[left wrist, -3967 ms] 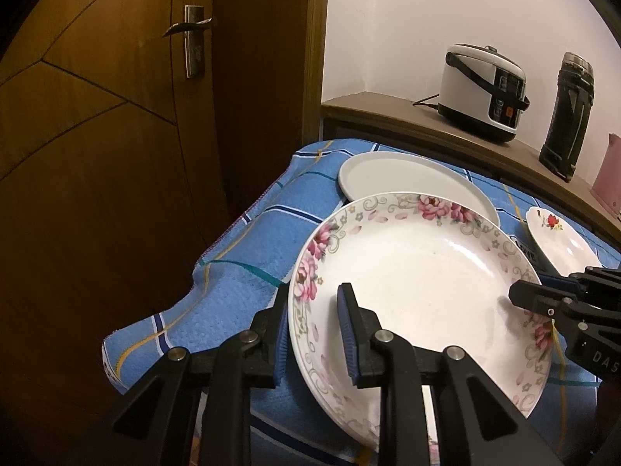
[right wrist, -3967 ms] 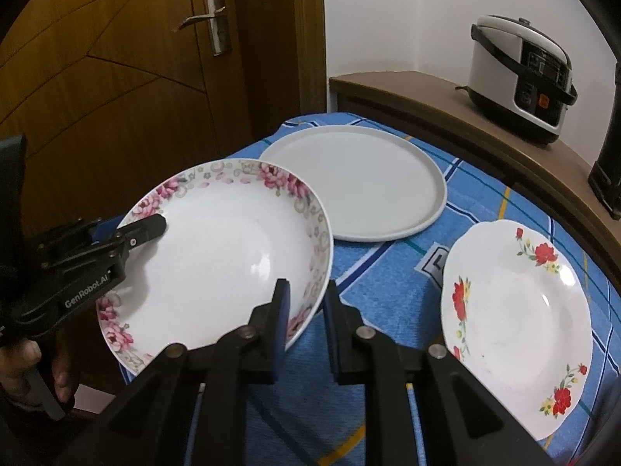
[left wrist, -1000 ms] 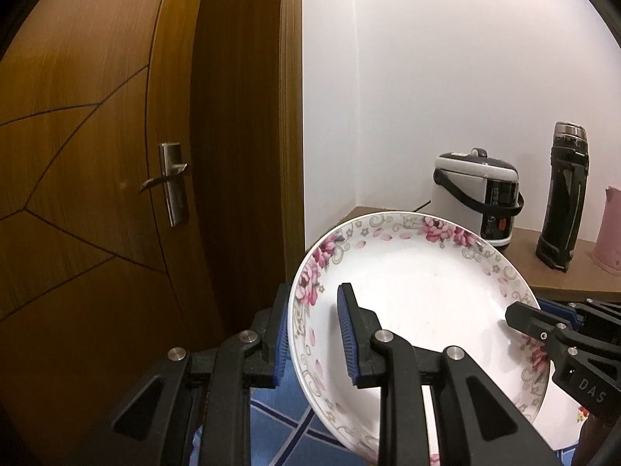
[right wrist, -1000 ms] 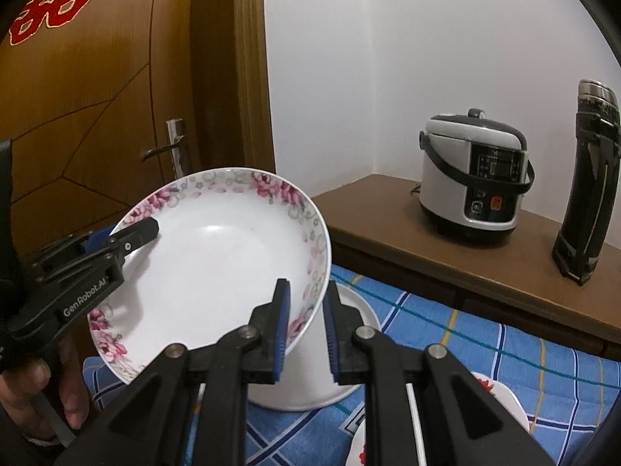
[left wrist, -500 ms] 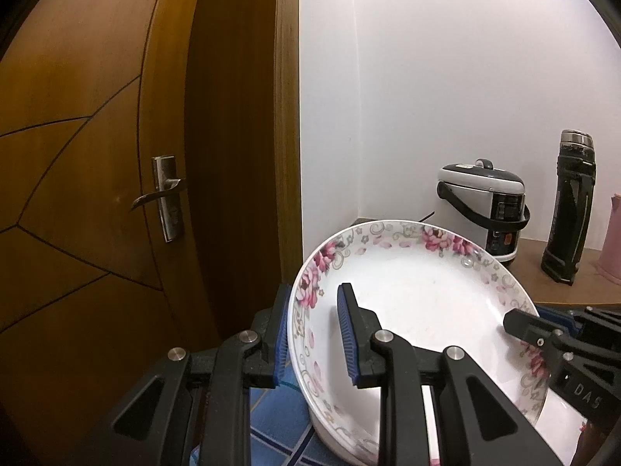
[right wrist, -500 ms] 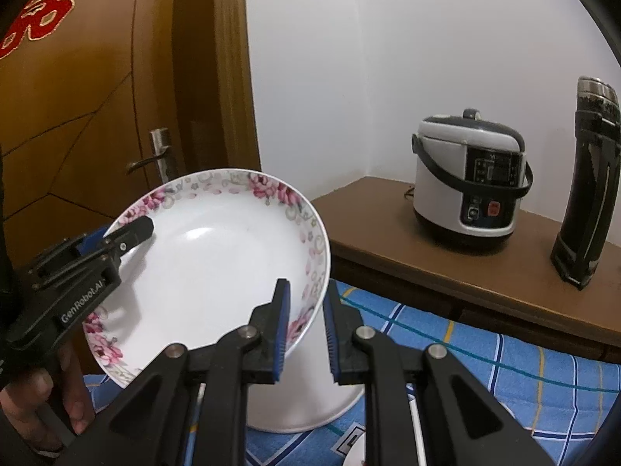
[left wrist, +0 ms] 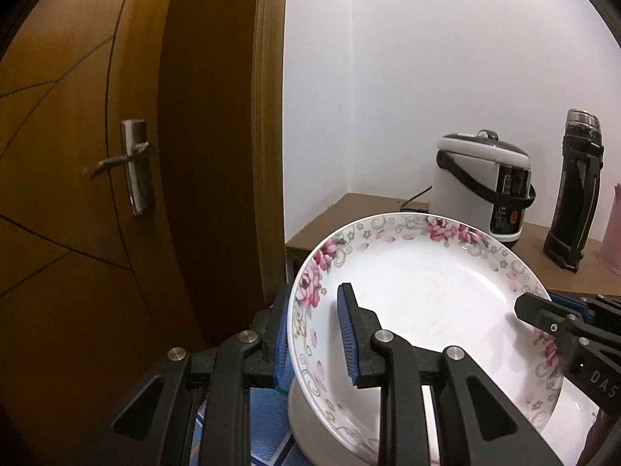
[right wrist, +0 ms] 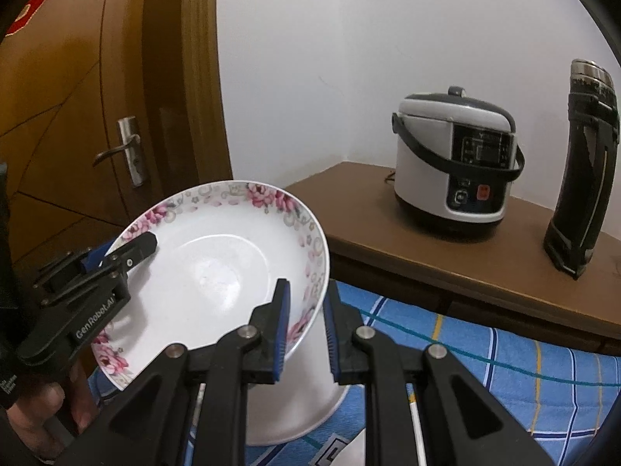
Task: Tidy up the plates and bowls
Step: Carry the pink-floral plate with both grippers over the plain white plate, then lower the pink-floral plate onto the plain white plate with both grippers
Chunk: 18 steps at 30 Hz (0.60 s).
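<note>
Left gripper (left wrist: 316, 339) and right gripper (right wrist: 306, 328), each clamped on the rim of one floral bowl (left wrist: 419, 303). We see the left gripper's pads biting the bowl's near-left edge, one pad inside the well and one outside; the right gripper pinches the opposite edge in the same way. The bowl hangs in the air between the two, tilted, above a plain plate (right wrist: 295, 400) that lies on the blue checked cloth (right wrist: 504, 369) of the tabletop. Whether bowl and plate touch we cannot tell; in the right wrist view a gap seems to remain.

We judge the bowl to be glazed ceramic: stiff, fairly heavy for its span, smooth enough to slide in the pads, and liable to chip or break if dropped or knocked against the plate. The rim is the sensible hold, and two holds on opposite edges keep it from swinging. We would lower it level and gently, releasing only once its foot rests flat.

A rice cooker (right wrist: 454, 178) and a dark flask (right wrist: 582, 171) stand on the wooden shelf (right wrist: 427, 256) beyond, well apart from the bowl.
</note>
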Motion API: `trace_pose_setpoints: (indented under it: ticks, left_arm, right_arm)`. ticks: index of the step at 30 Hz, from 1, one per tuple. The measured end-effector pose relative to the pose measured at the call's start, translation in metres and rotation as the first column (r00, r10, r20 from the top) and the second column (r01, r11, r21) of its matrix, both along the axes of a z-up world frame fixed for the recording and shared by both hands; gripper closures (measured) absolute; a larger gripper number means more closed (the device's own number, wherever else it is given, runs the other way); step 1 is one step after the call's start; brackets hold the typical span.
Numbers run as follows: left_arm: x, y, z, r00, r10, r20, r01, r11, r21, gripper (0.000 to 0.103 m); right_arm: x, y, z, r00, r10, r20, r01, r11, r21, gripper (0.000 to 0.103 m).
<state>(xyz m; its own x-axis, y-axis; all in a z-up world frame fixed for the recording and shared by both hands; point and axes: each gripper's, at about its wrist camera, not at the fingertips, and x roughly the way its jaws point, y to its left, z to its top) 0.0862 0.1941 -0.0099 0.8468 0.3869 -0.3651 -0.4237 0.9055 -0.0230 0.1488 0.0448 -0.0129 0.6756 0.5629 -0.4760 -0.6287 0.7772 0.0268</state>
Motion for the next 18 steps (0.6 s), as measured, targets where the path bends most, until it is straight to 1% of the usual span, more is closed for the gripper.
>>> trace_pose_setpoints:
  ticks: [5, 9, 15, 18]
  left_arm:
    - [0.008, 0.002, -0.007, 1.0, 0.0, -0.012, -0.001, 1.0, -0.007, 0.077]
    - [0.012, -0.001, -0.01, 1.0, 0.0, -0.018, 0.0, 1.0, 0.018, 0.077]
    - [0.019, 0.003, -0.017, 0.999, -0.011, -0.039, 0.012, 1.0, 0.006, 0.077]
    - [0.021, 0.005, -0.021, 0.999, -0.017, -0.048, 0.017, 1.0, 0.0, 0.077]
  right_arm:
    - [0.006, 0.002, -0.008, 1.0, -0.009, -0.011, 0.009, 1.0, -0.022, 0.086]
    - [0.01, 0.004, -0.013, 1.0, -0.02, -0.018, 0.019, 0.999, -0.045, 0.086]
    - [0.015, 0.006, -0.021, 0.999, -0.027, -0.034, 0.024, 0.997, -0.074, 0.086]
    - [0.017, 0.01, -0.028, 0.998, -0.031, -0.047, 0.026, 0.994, -0.102, 0.086]
